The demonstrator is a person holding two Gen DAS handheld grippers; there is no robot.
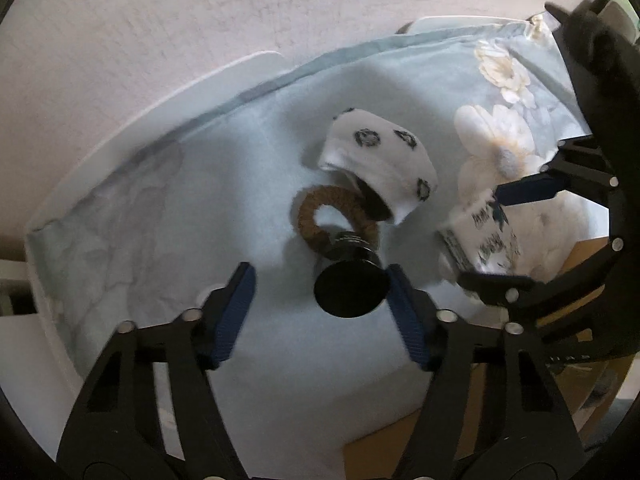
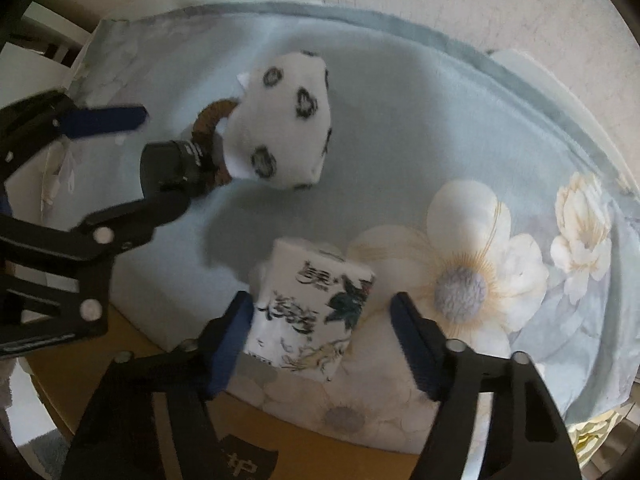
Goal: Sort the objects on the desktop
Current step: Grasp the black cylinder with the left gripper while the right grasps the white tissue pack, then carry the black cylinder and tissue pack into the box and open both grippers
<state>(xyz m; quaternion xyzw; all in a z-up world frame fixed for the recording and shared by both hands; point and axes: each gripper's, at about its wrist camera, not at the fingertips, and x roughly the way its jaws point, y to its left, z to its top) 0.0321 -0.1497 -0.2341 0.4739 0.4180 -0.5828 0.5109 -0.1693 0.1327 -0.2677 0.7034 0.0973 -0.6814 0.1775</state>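
My left gripper [image 1: 320, 284] is open, its jaws on either side of a small black bottle [image 1: 350, 280] that stands on the blue floral cloth [image 1: 240, 160]. The bottle leans against its right finger. Behind the bottle lie a brown ring [image 1: 320, 216] and a white spotted sock [image 1: 380, 160]. My right gripper [image 2: 322, 312] is open around a white tissue pack [image 2: 316, 308] with printed leaves; the pack touches its left finger. The right wrist view also shows the sock [image 2: 288, 120], the ring [image 2: 208, 120], the bottle [image 2: 172, 164] and the left gripper [image 2: 132, 160].
The cloth covers a white table [image 1: 120, 120] set against a pale wall [image 1: 200, 20]. A brown cardboard surface [image 2: 140, 368] lies at the cloth's near edge. The right gripper [image 1: 492, 236] shows at the right of the left wrist view, around the tissue pack [image 1: 480, 236].
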